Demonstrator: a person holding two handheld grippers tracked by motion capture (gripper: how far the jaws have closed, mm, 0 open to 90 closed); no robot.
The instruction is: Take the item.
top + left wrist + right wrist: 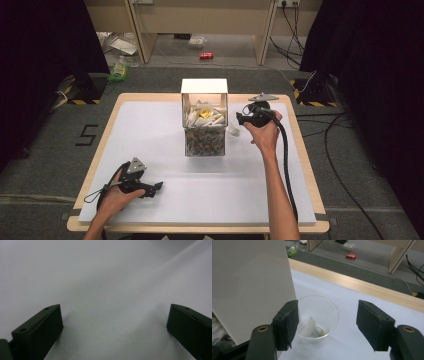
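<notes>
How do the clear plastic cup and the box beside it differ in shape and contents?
The clear plastic cup is round, low and see-through, holding one tea bag; the box is square, taller, with a raised white lid, and packed with many sachets. Both stand upright and open on the white table.

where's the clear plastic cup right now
The clear plastic cup stands on the white table just right of the tea bag box, directly below the open right gripper.

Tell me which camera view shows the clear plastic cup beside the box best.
The right gripper view: the clear plastic cup stands close below the open jaws, a white sachet visible inside. In the high view it is a small pale shape right of the clear box. The left gripper view faces bare white tabletop.
</notes>
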